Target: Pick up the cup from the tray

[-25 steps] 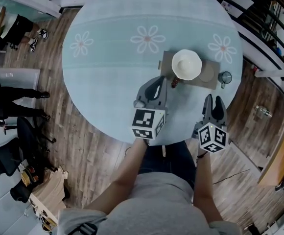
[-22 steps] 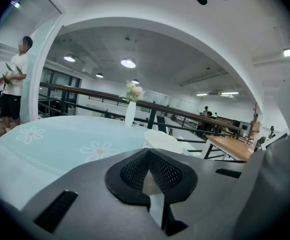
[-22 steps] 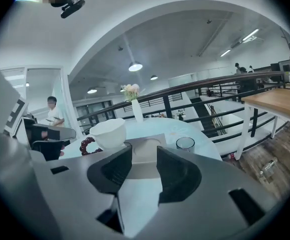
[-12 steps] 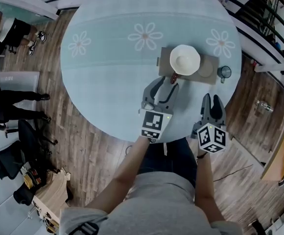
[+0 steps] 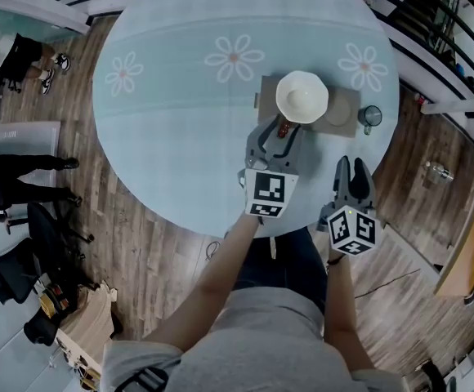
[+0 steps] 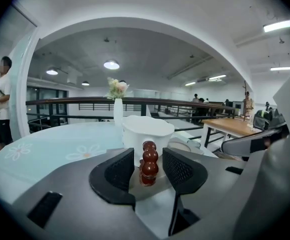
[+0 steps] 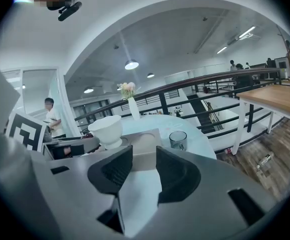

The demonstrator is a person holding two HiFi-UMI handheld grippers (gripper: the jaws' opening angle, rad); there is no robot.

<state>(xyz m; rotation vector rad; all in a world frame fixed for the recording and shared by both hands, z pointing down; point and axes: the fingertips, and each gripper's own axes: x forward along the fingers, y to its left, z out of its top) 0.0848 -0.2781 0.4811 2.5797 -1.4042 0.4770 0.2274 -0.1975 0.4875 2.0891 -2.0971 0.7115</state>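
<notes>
The right tongs (image 5: 353, 170) hang over the near right edge of the round worktop (image 5: 180, 129). Their jaws are apart with nothing between them, and they point toward the right end of the tray (image 5: 268, 92), stopping short of it.

The left tongs (image 5: 279, 131) reach further in, to the tray's near edge. Their jaws have just been opening and now stand wide. A small brown beaded piece (image 6: 149, 163) stands upright between the pads, with a gap on either side of it, so nothing is clamped.

Straight beyond that piece, just past the left tongs' tips, the white cup (image 5: 302, 96) stands upright on the tray, left of the tray's middle. Neither pair of tongs touches it. From the right tongs it lies ahead and off to the left, well apart.

To the cup's right the tray shows a bare round recess (image 5: 339, 114). A small glass (image 5: 370, 118) stands on the worktop just off the tray's right end. At the far edge, the left gripper view shows a slim white vase (image 6: 117, 115) of flowers.
</notes>
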